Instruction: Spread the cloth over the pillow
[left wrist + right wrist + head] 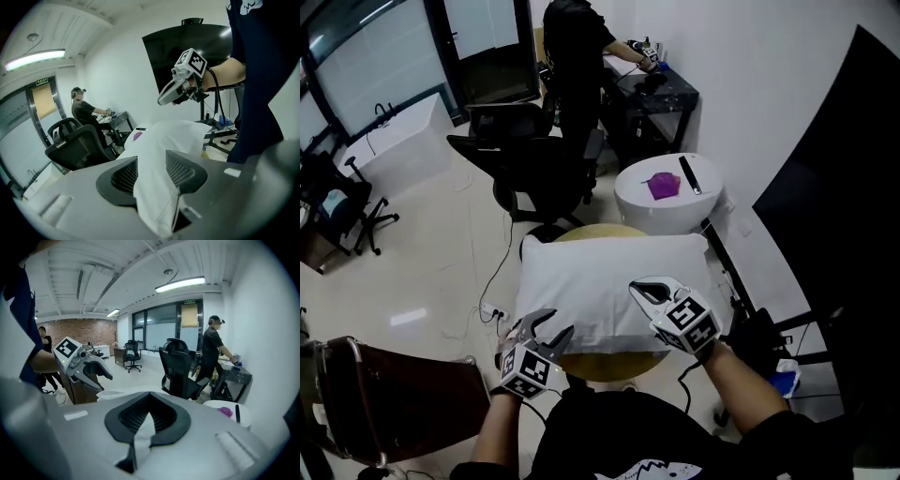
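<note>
A white pillow (609, 277) lies on a round wooden table (605, 366). A white cloth (157, 192) lies over it, hard to tell apart from the pillow in the head view. At the pillow's near left corner, my left gripper (551, 330) is shut on a thick bunch of that cloth, which fills the gap between its pads (178, 171). Over the near right part of the pillow, my right gripper (643, 291) is shut on a thin fold of cloth (142, 430). Each gripper also shows in the other's view: the right gripper (165, 97) and the left gripper (102, 373).
Beyond the pillow stands a white round stool (647, 211) with a purple object (663, 186) and a black pen (689, 175). A black office chair (530, 159) and a person (572, 56) at a dark desk are farther back. A brown chair (403, 398) is at my left, a black panel (853, 187) at my right.
</note>
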The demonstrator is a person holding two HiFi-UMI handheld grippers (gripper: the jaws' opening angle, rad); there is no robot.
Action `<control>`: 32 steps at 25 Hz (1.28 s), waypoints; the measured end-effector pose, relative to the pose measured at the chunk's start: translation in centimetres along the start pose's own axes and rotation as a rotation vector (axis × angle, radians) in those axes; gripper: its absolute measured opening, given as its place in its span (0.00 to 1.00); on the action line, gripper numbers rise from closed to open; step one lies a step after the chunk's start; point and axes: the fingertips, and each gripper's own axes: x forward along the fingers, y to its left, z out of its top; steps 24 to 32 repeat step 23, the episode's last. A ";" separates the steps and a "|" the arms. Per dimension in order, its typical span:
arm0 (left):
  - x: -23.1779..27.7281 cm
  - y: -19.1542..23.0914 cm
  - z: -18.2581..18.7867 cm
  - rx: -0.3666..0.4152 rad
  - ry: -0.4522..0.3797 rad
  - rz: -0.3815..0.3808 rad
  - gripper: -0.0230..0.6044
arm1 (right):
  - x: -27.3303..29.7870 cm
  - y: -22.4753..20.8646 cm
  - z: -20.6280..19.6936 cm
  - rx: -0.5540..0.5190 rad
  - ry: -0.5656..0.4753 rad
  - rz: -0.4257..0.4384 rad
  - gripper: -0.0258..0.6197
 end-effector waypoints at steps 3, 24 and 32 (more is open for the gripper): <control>1.0 -3.1 1.5 0.012 -0.011 -0.036 0.33 | -3.5 0.4 -2.8 0.023 -0.005 -0.032 0.05; 1.0 -13.6 3.8 0.079 0.034 -0.095 0.37 | -12.6 4.1 -12.2 0.130 0.025 0.026 0.05; 1.0 -13.6 3.8 0.079 0.034 -0.095 0.37 | -12.6 4.1 -12.2 0.130 0.025 0.026 0.05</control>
